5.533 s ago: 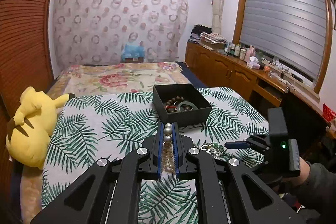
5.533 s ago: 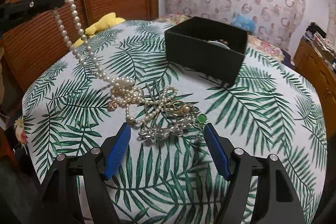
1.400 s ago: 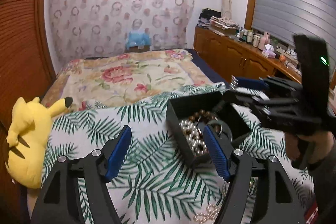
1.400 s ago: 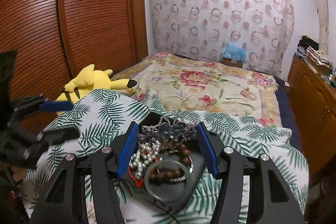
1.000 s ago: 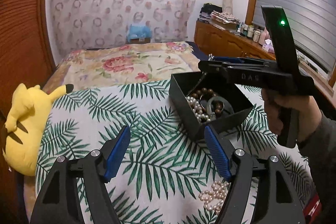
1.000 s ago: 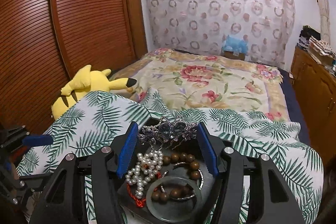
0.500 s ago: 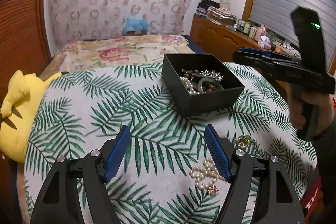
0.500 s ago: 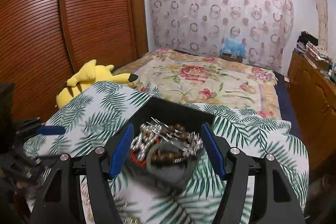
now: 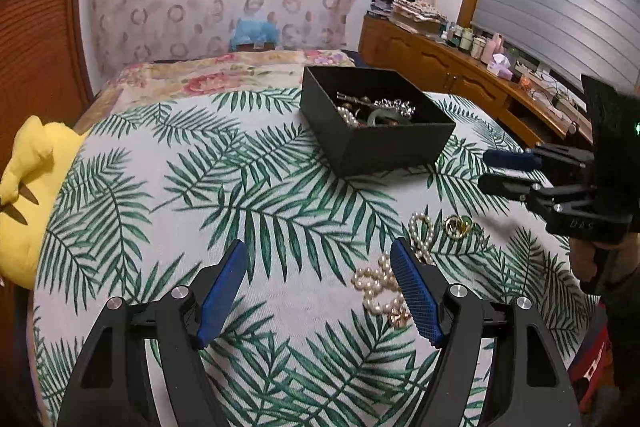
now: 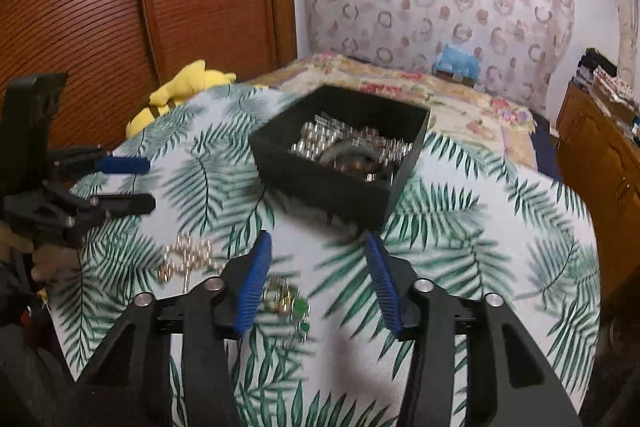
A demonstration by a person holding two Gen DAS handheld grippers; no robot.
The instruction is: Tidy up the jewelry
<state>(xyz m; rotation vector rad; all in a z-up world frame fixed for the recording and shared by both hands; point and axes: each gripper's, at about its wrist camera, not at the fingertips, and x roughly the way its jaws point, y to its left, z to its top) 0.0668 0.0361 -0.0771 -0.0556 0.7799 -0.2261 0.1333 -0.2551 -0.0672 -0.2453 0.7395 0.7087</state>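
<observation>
Task judged partly done. Several pieces are already seen inside the black box (image 9: 376, 143): a pearl strand, a silver crystal piece, a greenish bangle and dark beads, all heaped together, not sorted. In the right wrist view the box (image 10: 340, 183) contents are blurred, so single items cannot be told apart there.

Left to do: two items are still lying on the palm-leaf bedspread (image 9: 240, 187), well short of the box. The pearl bracelet (image 9: 384, 279) is bunched in loose loops with a small gold clasp at its near end; it is partly hidden behind the right finger of the left tongs (image 9: 320, 291). Just beside it, toward the right tongs (image 9: 508, 171), a gold ring piece with green stones (image 9: 456, 226) is seen. The same two are seen blurred from the right wrist: pearl bracelet (image 10: 188, 257) and gold piece (image 10: 286, 299).

Left tongs are spread wide, nothing between them, held low over the bedspread near the pearls. Right tongs (image 10: 316, 275) are also parted and empty, hovering above the gold piece.

Loose limp strands; likely to sag or slip if pinched at one bead only.
</observation>
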